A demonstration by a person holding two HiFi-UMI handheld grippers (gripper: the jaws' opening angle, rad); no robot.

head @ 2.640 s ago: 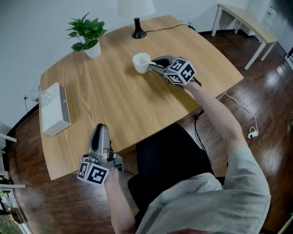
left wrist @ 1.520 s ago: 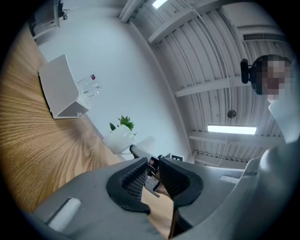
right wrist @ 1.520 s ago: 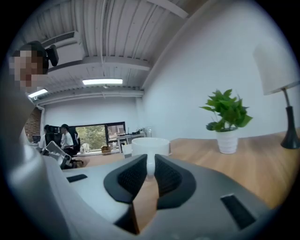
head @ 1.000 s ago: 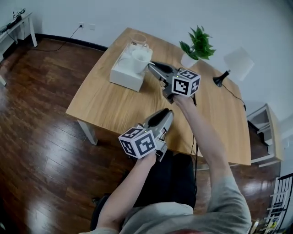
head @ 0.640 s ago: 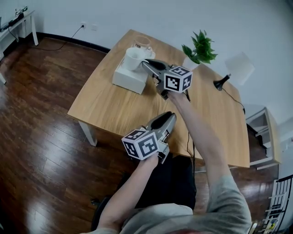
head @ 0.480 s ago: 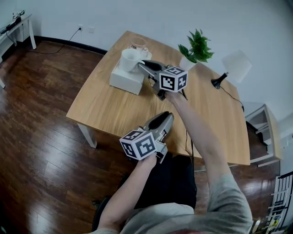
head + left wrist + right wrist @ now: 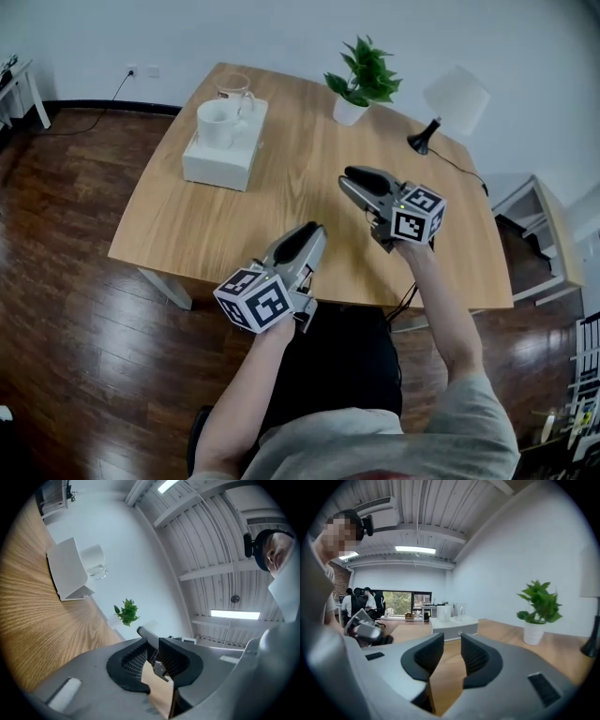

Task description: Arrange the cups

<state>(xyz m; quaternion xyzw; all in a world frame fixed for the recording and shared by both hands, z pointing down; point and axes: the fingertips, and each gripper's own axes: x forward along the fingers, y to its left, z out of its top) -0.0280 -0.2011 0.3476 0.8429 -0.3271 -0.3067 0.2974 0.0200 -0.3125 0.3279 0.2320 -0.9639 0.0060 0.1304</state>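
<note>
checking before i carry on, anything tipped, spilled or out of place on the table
Nothing stands out. The white mug and the glass cup stand upright on the white box, the plant and lamp are upright, and no spill shows on the table.

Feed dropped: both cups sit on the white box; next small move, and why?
Probably rest the right gripper: its jaws have just been opening, empty, and the white ceramic mug and clear glass cup both stand on the white rectangular box.

white cup [image 7: 217, 123], white box [image 7: 214, 169], green plant [image 7: 364, 70]
</note>
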